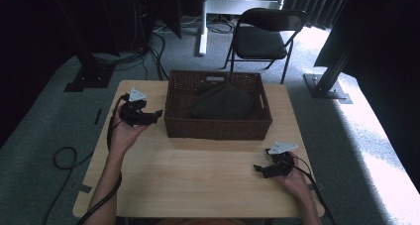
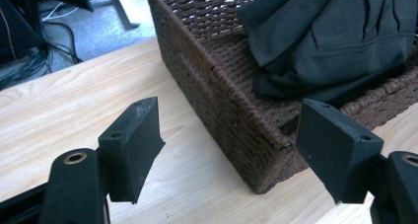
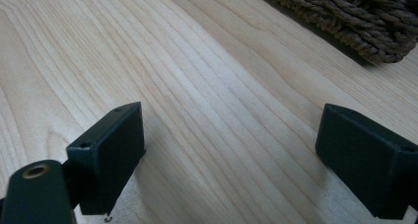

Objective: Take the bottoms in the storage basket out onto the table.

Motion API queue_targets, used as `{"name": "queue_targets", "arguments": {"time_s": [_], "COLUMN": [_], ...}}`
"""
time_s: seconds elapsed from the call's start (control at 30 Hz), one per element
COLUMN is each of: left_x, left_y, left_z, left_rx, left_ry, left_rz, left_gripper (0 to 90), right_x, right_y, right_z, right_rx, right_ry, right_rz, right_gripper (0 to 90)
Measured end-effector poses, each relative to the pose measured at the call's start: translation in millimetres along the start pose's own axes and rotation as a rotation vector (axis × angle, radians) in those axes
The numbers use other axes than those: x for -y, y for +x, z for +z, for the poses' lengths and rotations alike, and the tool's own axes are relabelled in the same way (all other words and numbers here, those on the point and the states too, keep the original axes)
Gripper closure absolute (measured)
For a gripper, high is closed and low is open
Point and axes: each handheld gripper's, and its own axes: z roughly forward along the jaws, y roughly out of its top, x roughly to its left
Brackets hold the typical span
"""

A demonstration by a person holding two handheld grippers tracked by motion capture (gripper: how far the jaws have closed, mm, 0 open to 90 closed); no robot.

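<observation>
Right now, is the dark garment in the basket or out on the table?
In. The dark garment lies bunched inside the wicker basket, below its rim; the left gripper view shows it resting against the woven wall, nothing hanging over.

My left claw sits raised in my left hand, forearm stretched forward, jaws spread wide with nothing between them. My right claw lies low in my right hand, pointing across toward the left, jaws also wide apart and empty.
</observation>
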Motion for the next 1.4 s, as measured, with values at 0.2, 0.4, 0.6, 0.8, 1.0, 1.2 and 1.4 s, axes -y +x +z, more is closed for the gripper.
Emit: {"name": "queue_targets", "arguments": {"time_s": [0.2, 0.4, 0.6, 0.8, 1.0, 1.2, 1.4], "left_x": [-11.6, -21.7, -30.1, -37.7, -48.6, -57.7, -63.2], "left_y": [-3.8, -6.3, -6.4, -8.5, -14.3, -18.5, -19.9], "left_z": [0.8, 1.1, 6.0, 11.9, 15.0, 18.0, 24.5], "left_rx": [0.017, 0.027, 0.038, 0.072, 0.077, 0.078, 0.076], "left_ry": [-0.008, -0.017, -0.018, -0.045, -0.041, -0.04, -0.039], "left_rz": [0.021, 0.038, 0.049, 0.053, 0.078, 0.101, 0.102], "left_gripper": [25.1, 25.2, 25.2, 25.1, 25.2, 25.2, 25.1], "right_x": [0.0, 0.0, 0.0, 0.0, 0.0, 0.0, 0.0], "right_y": [0.0, -0.1, -0.1, -0.1, -0.1, -0.1, -0.1], "right_z": [0.0, 0.0, 0.0, 0.0, 0.0, 0.0, 0.0], "right_rx": [0.0, 0.0, 0.0, 0.0, 0.0, 0.0, 0.0], "right_ry": [0.0, -0.001, -0.001, -0.001, 0.0, 0.0, -0.001], "right_rz": [0.0, -0.001, -0.001, -0.001, -0.001, -0.001, 0.0], "right_gripper": [11.3, 11.3, 11.3, 11.3, 11.3, 11.3, 11.3]}}
